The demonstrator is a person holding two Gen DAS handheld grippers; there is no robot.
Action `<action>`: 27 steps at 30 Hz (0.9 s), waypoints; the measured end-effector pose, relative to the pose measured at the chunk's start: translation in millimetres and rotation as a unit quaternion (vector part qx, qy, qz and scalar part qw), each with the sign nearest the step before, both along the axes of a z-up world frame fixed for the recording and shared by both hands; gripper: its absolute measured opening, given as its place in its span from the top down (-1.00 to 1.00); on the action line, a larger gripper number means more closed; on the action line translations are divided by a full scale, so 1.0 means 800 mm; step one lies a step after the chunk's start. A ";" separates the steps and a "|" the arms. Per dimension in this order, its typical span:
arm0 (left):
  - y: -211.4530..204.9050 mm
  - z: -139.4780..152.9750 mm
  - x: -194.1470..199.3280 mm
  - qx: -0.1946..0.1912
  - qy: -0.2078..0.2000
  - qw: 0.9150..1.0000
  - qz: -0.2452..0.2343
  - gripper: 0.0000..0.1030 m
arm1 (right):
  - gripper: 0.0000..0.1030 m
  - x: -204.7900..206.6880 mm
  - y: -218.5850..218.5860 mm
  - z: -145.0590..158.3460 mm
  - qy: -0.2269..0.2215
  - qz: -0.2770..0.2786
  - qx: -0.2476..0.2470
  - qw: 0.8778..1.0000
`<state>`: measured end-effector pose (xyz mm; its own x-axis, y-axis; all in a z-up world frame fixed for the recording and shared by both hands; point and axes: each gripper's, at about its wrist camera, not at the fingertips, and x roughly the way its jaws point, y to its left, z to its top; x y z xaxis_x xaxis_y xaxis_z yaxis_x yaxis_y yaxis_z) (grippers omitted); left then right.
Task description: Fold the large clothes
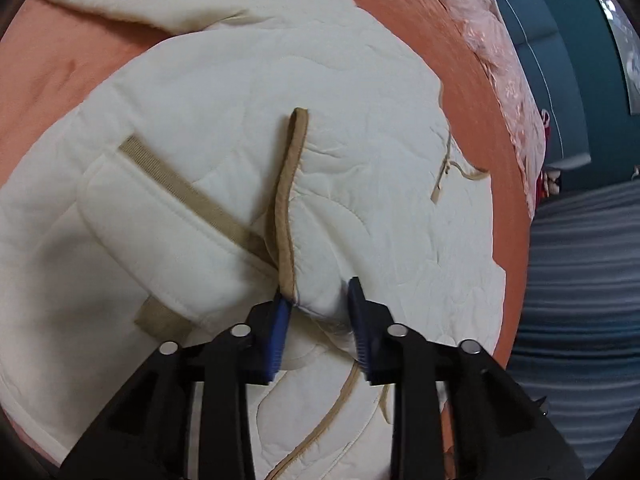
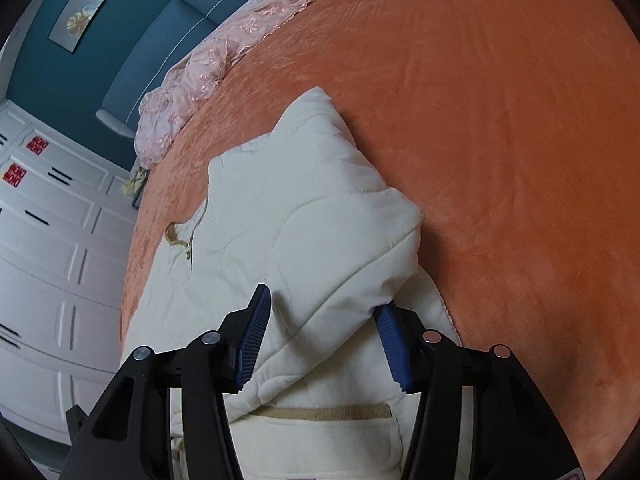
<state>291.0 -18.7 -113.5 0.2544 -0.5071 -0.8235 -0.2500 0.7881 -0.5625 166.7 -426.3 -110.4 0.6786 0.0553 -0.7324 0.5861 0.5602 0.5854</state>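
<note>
A cream quilted jacket (image 1: pixel 240 80) lies spread on an orange bedcover (image 1: pixel 60 72). Its tan-trimmed front edge (image 1: pixel 289 200) rises in a ridge into my left gripper (image 1: pixel 320 292), whose blue pads press a bunch of that fabric from both sides. A pocket with a tan band (image 1: pixel 180 188) lies to the left of the ridge. In the right wrist view, the jacket's thick sleeve (image 2: pixel 320 208) lies folded over the body and runs between the pads of my right gripper (image 2: pixel 324 300), which both touch it. A tan-banded pocket (image 2: pixel 328 414) shows below.
Orange bedcover (image 2: pixel 500 120) stretches wide to the right of the jacket. A pink lace cloth (image 2: pixel 192 92) lies along the bed's far edge by a teal headboard (image 2: pixel 160 20). White drawers (image 2: pixel 48 260) stand at the left. A person's striped clothing (image 1: pixel 580 280) is close on the right.
</note>
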 end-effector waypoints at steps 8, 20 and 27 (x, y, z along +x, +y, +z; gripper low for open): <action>-0.017 0.061 0.053 0.070 -0.114 0.990 -0.051 0.91 | 0.78 0.032 0.014 0.023 -0.014 0.039 -0.039 0.998; 0.016 -0.018 0.081 0.204 -0.110 0.971 -0.064 0.91 | 0.81 0.074 0.085 -0.039 0.053 0.119 -0.133 0.983; 0.016 -0.003 0.063 0.249 -0.142 0.956 -0.063 0.57 | 0.57 0.017 0.080 0.019 0.028 0.113 -0.147 0.982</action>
